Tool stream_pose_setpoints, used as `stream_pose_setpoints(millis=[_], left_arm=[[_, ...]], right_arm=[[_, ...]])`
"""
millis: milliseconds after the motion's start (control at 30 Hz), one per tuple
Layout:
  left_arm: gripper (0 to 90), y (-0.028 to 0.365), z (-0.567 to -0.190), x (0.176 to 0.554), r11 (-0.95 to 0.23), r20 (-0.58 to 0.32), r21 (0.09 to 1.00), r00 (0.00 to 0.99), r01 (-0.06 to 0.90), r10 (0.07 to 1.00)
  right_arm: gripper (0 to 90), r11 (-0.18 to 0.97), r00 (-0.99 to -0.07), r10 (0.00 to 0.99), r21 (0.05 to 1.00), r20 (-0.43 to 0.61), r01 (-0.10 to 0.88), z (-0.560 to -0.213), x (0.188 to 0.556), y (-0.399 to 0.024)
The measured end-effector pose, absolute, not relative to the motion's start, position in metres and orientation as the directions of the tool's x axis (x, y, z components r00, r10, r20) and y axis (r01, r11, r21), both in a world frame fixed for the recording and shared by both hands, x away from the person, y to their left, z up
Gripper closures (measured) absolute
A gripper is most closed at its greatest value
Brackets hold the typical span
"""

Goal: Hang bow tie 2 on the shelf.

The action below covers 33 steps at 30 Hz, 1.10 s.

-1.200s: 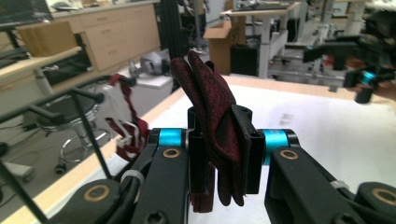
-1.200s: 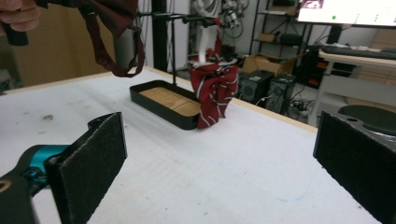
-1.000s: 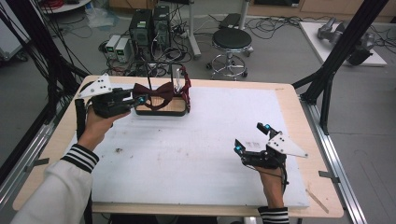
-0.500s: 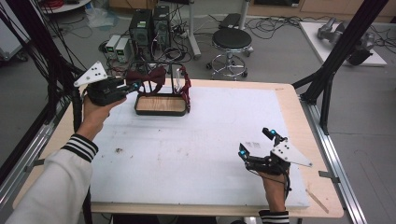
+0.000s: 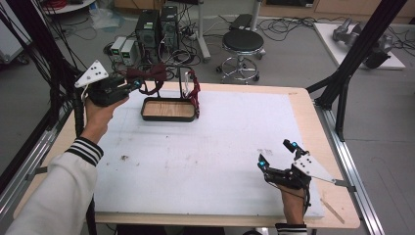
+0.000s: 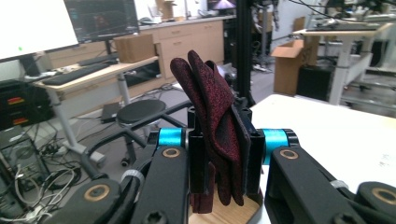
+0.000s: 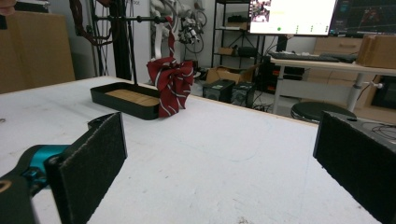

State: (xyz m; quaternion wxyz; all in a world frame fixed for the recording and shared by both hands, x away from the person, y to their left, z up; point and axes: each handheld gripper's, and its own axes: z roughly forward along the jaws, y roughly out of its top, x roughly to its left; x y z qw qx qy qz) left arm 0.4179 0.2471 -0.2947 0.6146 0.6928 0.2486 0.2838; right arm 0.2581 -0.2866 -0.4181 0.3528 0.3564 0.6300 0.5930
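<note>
My left gripper (image 5: 135,86) is held above the table's far left corner, shut on a dark red bow tie (image 5: 147,73). In the left gripper view the dark red bow tie (image 6: 212,112) stands up, pinched between the two black jaws of my left gripper (image 6: 223,156). A black tray (image 5: 147,113) with a wooden floor carries a thin upright stand (image 5: 180,81). A red striped bow tie (image 5: 195,90) hangs at the stand's right side. My right gripper (image 5: 277,153) rests open near the front right, nothing between its pads (image 7: 88,163). The right gripper view shows the striped bow tie (image 7: 170,84) far ahead.
A white mat (image 5: 215,147) covers the wooden table (image 5: 333,147). Black frame posts (image 5: 357,54) rise at the right and left edges. A stool (image 5: 243,41) and computer boxes (image 5: 156,27) stand on the floor behind the table.
My left gripper has lifted the dark red bow tie up and back to the left, away from above the tray. My right gripper has drifted slightly toward the front right.
</note>
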Motion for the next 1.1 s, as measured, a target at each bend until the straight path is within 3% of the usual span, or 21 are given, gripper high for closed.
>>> stream_pose_setpoints(millis=[633,1100], left_arm=[[77.9,0.243,-0.303,0.429,-0.099,0.074,0.995,0.587,0.010,0.806],[78.0,0.233,-0.322,0.433,-0.065,0.053,0.998,0.435,0.013,0.899]], right_arm=[[1.8,0.029,-0.482,0.876,1.000,-0.028,-0.005,-0.426,0.263,-0.284],[1.8,0.035,-0.486,0.873,0.999,-0.034,-0.007,-0.431,0.266,-0.274]])
